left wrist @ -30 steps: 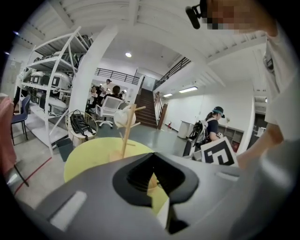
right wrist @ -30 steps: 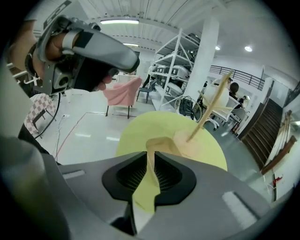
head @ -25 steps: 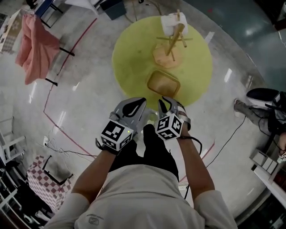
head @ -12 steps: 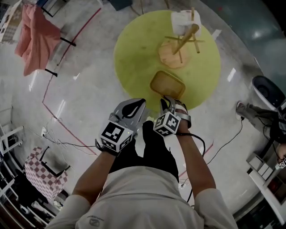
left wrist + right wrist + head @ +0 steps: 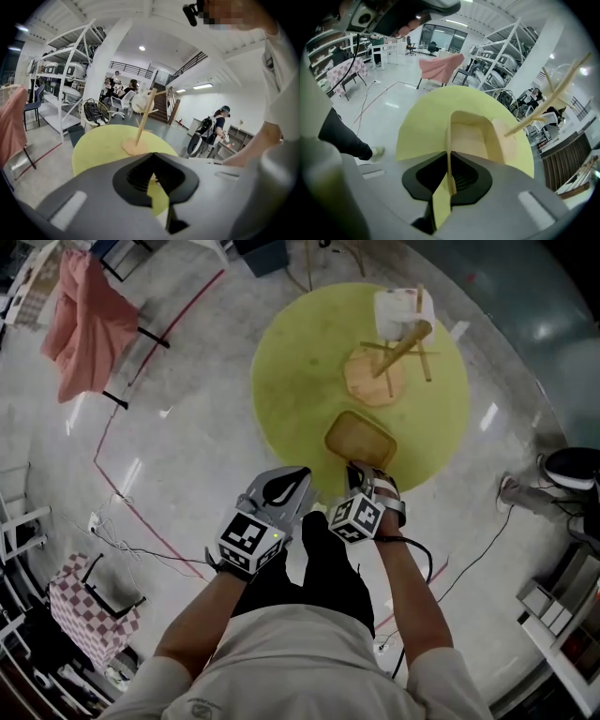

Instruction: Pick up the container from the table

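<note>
Container (image 5: 361,439): shallow tan tray lying near the front edge of the round yellow tabletop (image 5: 291,381).
Right tongs (image 5: 360,469): pinching the container's near wall, apparently ready to lift.
Left tongs (image 5: 292,486): pressed together, empty, held aside.

The container (image 5: 360,439) lies on the table (image 5: 291,381), before the stand (image 5: 375,379), right tool (image 5: 360,470) on its rim.

From the head we look steeply down onto the round yellow table (image 5: 300,381). The left gripper view sits low behind its jaws, facing across that table to the wooden stand (image 5: 140,126); the right gripper view faces the container (image 5: 471,136) from close up. All three share table and stand.
</note>
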### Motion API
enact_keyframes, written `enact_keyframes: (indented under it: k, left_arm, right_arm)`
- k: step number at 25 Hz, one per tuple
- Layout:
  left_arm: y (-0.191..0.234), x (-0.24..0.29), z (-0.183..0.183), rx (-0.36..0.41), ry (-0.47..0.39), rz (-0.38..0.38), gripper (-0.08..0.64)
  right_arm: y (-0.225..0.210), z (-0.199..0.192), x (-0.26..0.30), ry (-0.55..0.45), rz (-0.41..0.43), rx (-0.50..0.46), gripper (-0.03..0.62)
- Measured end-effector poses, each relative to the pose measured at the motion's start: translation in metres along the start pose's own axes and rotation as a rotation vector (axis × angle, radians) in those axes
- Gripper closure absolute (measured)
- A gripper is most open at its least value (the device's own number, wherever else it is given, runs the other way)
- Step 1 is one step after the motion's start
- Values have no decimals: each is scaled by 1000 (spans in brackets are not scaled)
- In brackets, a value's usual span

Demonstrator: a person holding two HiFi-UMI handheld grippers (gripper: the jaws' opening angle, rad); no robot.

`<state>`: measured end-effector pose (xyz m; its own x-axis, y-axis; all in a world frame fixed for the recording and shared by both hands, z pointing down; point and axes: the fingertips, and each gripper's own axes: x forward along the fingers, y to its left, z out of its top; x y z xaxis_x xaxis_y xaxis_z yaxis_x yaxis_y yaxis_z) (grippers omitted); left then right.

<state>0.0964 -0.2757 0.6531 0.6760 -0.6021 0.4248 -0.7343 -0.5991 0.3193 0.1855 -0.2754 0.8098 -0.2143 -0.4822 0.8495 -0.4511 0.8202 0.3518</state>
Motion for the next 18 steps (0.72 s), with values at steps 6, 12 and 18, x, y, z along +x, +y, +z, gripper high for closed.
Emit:
enact_keyframes:
  k: [6, 12, 18]
  left_arm:
    - [-12, -20, 6, 16, -11, -21, 554]
    - [-17, -25, 11, 43, -35, -56, 554]
    - [-28, -45, 17, 51, -51, -92, 554]
  right_arm:
    - [7, 5, -26, 1, -18, 10, 558]
    - [3, 12, -46, -9, -57, 28, 558]
    - [11, 29, -86, -23, -77, 61, 558]
